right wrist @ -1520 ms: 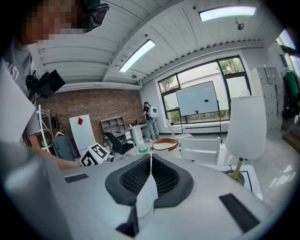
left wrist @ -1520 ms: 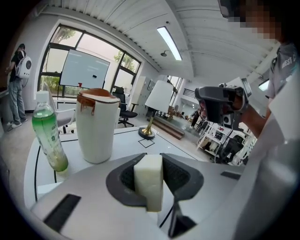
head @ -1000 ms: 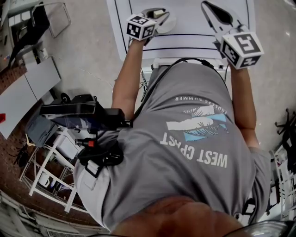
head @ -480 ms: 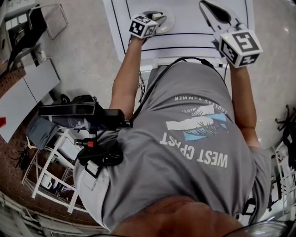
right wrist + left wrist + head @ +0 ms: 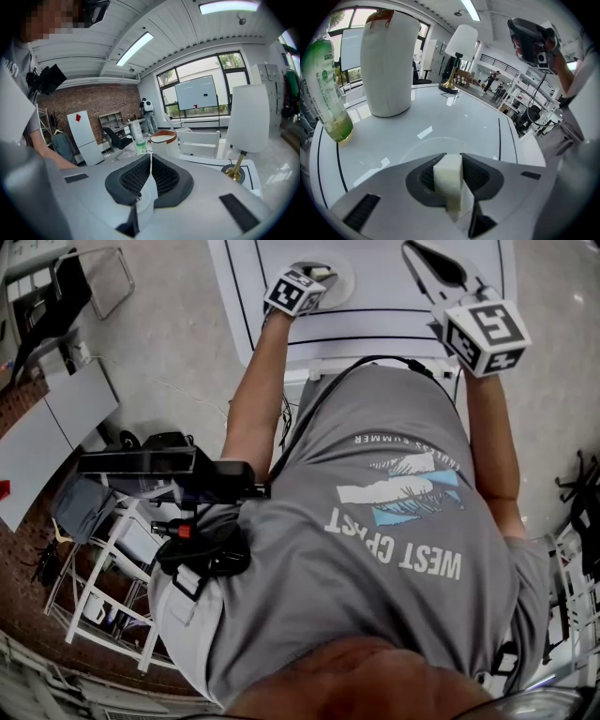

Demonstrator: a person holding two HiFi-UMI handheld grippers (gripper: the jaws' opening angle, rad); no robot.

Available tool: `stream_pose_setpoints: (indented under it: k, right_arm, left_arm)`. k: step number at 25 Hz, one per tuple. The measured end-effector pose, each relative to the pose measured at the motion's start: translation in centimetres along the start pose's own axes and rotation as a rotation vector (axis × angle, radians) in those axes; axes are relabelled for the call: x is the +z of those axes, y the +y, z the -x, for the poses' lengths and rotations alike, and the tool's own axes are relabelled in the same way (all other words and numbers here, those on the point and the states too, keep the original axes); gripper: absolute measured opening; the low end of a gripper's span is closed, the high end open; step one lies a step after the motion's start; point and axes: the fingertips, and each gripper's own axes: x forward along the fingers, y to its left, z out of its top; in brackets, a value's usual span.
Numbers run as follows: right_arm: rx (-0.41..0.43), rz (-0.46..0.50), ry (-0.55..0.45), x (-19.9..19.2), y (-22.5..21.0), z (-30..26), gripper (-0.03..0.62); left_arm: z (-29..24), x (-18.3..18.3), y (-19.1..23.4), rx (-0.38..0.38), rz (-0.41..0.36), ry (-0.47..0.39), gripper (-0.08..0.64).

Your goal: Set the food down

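Note:
A pale cream block of food (image 5: 448, 180) stands upright between the dark pads of my left gripper (image 5: 450, 158), which is shut on it. In the head view the left gripper (image 5: 319, 273) hangs over a white plate (image 5: 347, 285) on the white table (image 5: 375, 324). The plate's faint rim (image 5: 436, 138) shows just beyond the jaws. My right gripper (image 5: 427, 261) is held up over the table's right part. Its jaws (image 5: 150, 157) are shut with nothing between them.
A green drink bottle (image 5: 326, 89) and a tall white canister (image 5: 389, 61) stand on the table to the left of the plate. A white lamp (image 5: 459, 51) stands at the far edge. Black lines mark the tabletop. Office furniture lies on the floor at left (image 5: 66, 418).
The left gripper has shifted slightly forward and to the right over the plate, still shut on the block. The right gripper has hardly moved.

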Motion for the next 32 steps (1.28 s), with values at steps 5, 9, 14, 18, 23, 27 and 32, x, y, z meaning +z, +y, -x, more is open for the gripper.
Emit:
stream_pose_setpoints:
  k: [5, 9, 14, 18, 23, 27, 32]
  right_arm:
    - [0.001, -0.005, 0.007, -0.2, 0.0, -0.1, 0.009]
    - [0.001, -0.007, 0.009, -0.1, -0.1, -0.3, 0.009]
    - [0.004, -0.007, 0.013, 0.1, 0.0, -0.3, 0.009]
    - [0.006, -0.01, 0.02, -0.2, -0.1, -0.6, 0.009]
    - [0.007, -0.01, 0.02, -0.3, 0.2, -0.6, 0.009]
    - [0.011, -0.006, 0.024, -0.2, 1.0, -1.4, 0.009]
    - [0.014, -0.001, 0.03, 0.0, 1.9, -1.5, 0.009]
  left_arm:
    - [-0.4, -0.3, 0.6, 0.043, -0.039, 0.019, 0.092]
    - [-0.5, 0.3, 0.7, 0.065, -0.071, 0.016, 0.092]
    - [-0.6, 0.8, 0.7, 0.09, -0.141, 0.032, 0.092]
    - [-1.1, 0.9, 0.7, 0.097, -0.179, 0.042, 0.092]
    - [-1.4, 1.0, 0.1, 0.104, -0.245, 0.048, 0.096]
    - [-0.9, 1.1, 0.8, 0.149, -0.292, 0.034, 0.124]
    - [0.3, 2.0, 1.4, 0.202, -0.319, -0.007, 0.171]
